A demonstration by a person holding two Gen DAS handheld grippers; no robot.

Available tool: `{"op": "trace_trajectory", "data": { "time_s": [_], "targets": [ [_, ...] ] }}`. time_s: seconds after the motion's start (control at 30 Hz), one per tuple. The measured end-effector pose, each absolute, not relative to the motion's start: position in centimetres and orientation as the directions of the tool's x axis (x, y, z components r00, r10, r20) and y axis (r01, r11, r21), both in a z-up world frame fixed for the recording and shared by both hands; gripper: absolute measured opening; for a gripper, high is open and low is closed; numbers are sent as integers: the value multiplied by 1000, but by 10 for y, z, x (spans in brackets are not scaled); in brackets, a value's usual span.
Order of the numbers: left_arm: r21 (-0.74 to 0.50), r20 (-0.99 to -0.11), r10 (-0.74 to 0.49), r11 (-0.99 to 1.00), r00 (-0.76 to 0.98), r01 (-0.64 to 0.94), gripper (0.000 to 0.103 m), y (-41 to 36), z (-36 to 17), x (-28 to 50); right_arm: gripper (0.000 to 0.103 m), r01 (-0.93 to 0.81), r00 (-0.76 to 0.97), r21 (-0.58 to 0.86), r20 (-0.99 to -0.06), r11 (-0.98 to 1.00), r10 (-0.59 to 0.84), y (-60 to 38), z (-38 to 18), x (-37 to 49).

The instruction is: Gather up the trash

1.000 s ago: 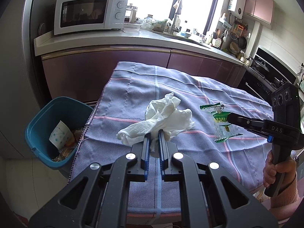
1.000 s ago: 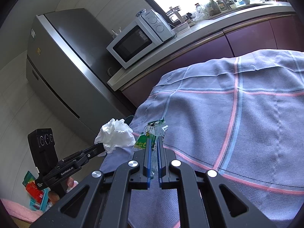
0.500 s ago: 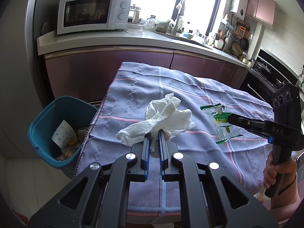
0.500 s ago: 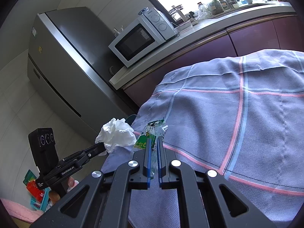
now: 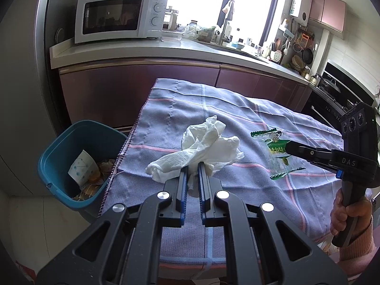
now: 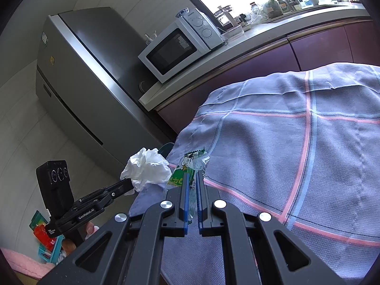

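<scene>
My left gripper (image 5: 192, 166) is shut on a crumpled white tissue (image 5: 201, 147), held above the lilac checked tablecloth (image 5: 166, 123). The same tissue (image 6: 147, 168) shows at the left of the right wrist view, at the tip of the left gripper (image 6: 127, 185). My right gripper (image 6: 193, 174) is shut on a clear and green snack wrapper (image 6: 187, 168). In the left wrist view that wrapper (image 5: 275, 149) hangs from the right gripper (image 5: 288, 147) over the cloth. A teal bin (image 5: 78, 156) with paper scraps inside stands on the floor left of the table.
A kitchen counter (image 5: 142, 52) with a white microwave (image 5: 118, 16) runs behind the table. A steel fridge (image 6: 78, 87) stands at the left. A stove (image 5: 332, 90) is at the right. A person's hand in a pink sleeve (image 5: 349, 216) grips the right handle.
The view in both cameras has drifted slightly; both grippers stay shut on their pieces of trash in about the same place.
</scene>
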State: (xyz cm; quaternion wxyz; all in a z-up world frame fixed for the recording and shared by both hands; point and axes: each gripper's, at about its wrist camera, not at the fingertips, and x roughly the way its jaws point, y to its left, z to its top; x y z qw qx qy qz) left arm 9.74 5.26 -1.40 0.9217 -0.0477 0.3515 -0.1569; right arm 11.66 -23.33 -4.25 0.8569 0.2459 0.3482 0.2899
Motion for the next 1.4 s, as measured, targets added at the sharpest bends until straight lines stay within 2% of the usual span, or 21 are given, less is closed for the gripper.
{"op": "trace_trajectory", "data": {
  "time_s": [1.4],
  "targets": [
    [-198, -625, -292, 956, 724, 215, 9, 75, -10, 91, 5, -358, 562, 624, -450, 695, 694, -210, -42, 124]
  ]
}}
